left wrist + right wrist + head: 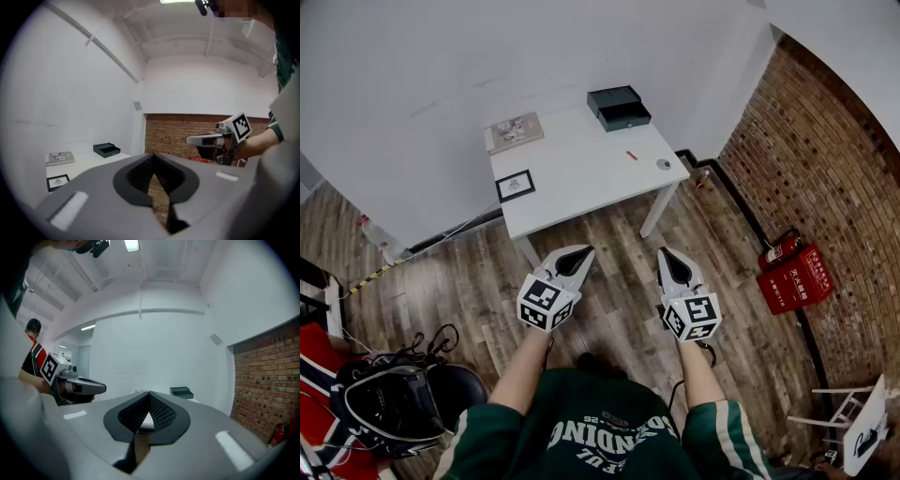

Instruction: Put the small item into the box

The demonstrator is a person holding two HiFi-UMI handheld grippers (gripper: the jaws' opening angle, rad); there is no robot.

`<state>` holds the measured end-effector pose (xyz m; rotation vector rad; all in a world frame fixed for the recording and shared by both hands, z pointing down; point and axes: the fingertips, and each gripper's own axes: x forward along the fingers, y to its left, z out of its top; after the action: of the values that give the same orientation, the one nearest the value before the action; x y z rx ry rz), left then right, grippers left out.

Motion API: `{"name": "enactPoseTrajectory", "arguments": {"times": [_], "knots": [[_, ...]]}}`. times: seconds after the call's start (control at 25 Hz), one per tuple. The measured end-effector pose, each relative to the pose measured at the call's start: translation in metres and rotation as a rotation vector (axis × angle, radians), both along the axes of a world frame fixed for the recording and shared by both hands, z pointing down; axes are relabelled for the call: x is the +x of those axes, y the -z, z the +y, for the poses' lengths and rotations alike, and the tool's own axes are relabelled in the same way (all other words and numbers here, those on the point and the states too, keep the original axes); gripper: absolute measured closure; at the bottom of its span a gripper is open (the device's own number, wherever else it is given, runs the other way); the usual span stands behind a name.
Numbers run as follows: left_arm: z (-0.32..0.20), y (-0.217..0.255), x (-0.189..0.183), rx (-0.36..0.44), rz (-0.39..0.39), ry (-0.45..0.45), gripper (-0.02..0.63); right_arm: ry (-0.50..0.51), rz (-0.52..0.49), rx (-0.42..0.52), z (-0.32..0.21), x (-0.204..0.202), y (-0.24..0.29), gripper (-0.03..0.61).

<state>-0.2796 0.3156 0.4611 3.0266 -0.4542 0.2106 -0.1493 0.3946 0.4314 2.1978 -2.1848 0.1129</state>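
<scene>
Both grippers are being held level in front of the person, well short of the white bench (572,178), so the task is judged as not yet being started. The left gripper (581,251) is being held closed with nothing between its jaws, and the right gripper (667,253) is likewise being held fully closed and empty. A small red item (631,155) is lying on the bench near its right side, apart from the dark box (619,107) at the far corner. A round grey piece (664,164) is lying near it, and either could be the thing meant. An approach and an opening of the jaws are being called for first
</scene>
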Motion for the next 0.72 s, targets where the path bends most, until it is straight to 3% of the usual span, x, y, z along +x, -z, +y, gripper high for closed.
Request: {"name": "enactPoseTrajectory", "arguments": {"times": [0.72], "knots": [[-0.007,-0.01,0.01,-0.022,-0.014,-0.074,0.561,-0.053,-0.104,-0.009,-0.011,0.011,-0.011,0.577]]}}
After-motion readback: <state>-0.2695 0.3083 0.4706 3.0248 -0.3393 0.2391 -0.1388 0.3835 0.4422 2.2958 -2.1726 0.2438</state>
